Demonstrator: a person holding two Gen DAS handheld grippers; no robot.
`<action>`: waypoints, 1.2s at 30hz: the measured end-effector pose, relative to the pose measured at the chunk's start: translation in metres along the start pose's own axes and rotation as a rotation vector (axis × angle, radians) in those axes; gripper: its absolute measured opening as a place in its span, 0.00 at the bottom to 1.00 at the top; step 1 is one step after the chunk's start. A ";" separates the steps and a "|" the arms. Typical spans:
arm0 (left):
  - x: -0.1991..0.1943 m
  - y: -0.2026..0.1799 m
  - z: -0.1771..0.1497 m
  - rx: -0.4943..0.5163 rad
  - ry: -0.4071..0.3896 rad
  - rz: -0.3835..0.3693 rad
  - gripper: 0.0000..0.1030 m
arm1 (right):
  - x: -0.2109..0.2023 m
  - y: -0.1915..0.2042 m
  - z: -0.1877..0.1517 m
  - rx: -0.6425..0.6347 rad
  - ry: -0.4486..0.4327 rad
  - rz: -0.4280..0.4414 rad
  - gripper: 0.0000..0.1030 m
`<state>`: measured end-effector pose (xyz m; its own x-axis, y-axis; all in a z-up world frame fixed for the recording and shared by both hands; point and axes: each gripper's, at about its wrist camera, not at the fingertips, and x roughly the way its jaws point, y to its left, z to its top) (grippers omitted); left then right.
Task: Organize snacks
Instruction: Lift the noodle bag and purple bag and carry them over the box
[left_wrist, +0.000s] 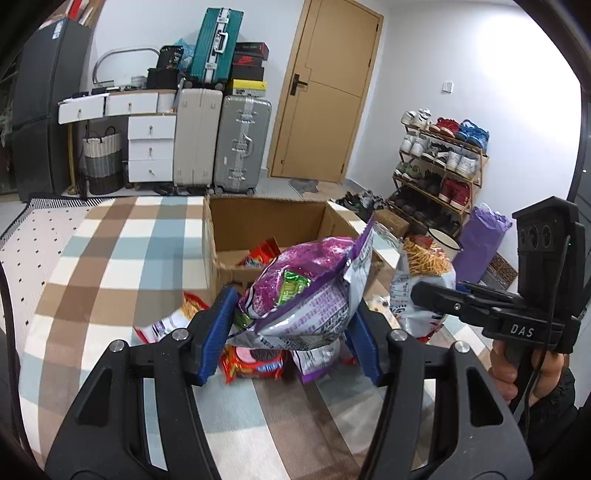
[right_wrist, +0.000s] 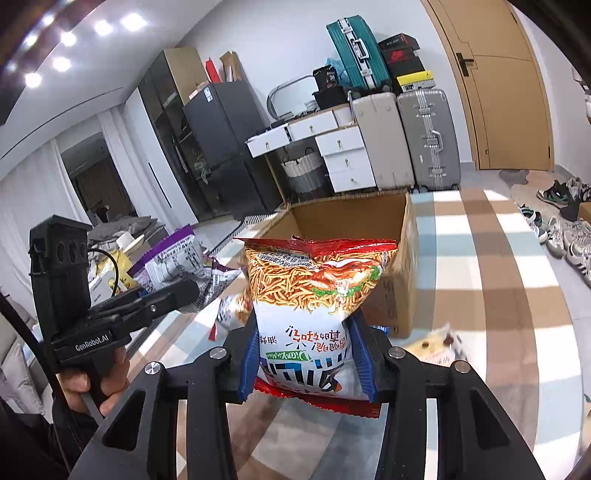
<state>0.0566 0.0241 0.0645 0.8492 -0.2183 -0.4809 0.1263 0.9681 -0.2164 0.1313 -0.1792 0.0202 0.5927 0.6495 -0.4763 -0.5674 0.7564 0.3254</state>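
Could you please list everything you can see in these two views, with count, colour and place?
purple snack bag: one, purple and silver, held in the left jaws.
noodle snack bag: one, red and white, held in the right jaws.
cardboard box: one, brown, open, on the checked rug.
loose snack packets: several, mostly red, on the rug.
suitcases: three; teal, beige, silver; back wall.
shoe rack: one, wooden, right wall.
left gripper: one, black with blue pads.
right gripper: one, same colours.

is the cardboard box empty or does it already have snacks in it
Not empty: the open cardboard box already holds an orange-red snack pack lying on its floor.
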 end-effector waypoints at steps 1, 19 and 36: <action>0.000 0.000 0.003 -0.001 -0.005 0.004 0.55 | 0.000 0.000 0.003 -0.002 -0.002 -0.001 0.42; 0.026 -0.002 0.065 0.036 -0.029 0.065 0.55 | 0.011 0.006 0.058 -0.025 -0.031 -0.014 0.42; 0.094 0.023 0.096 0.020 0.019 0.125 0.55 | 0.038 -0.009 0.087 0.002 -0.009 -0.043 0.42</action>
<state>0.1887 0.0374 0.0960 0.8491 -0.0977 -0.5191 0.0304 0.9901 -0.1368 0.2086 -0.1543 0.0698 0.6214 0.6170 -0.4828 -0.5403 0.7838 0.3062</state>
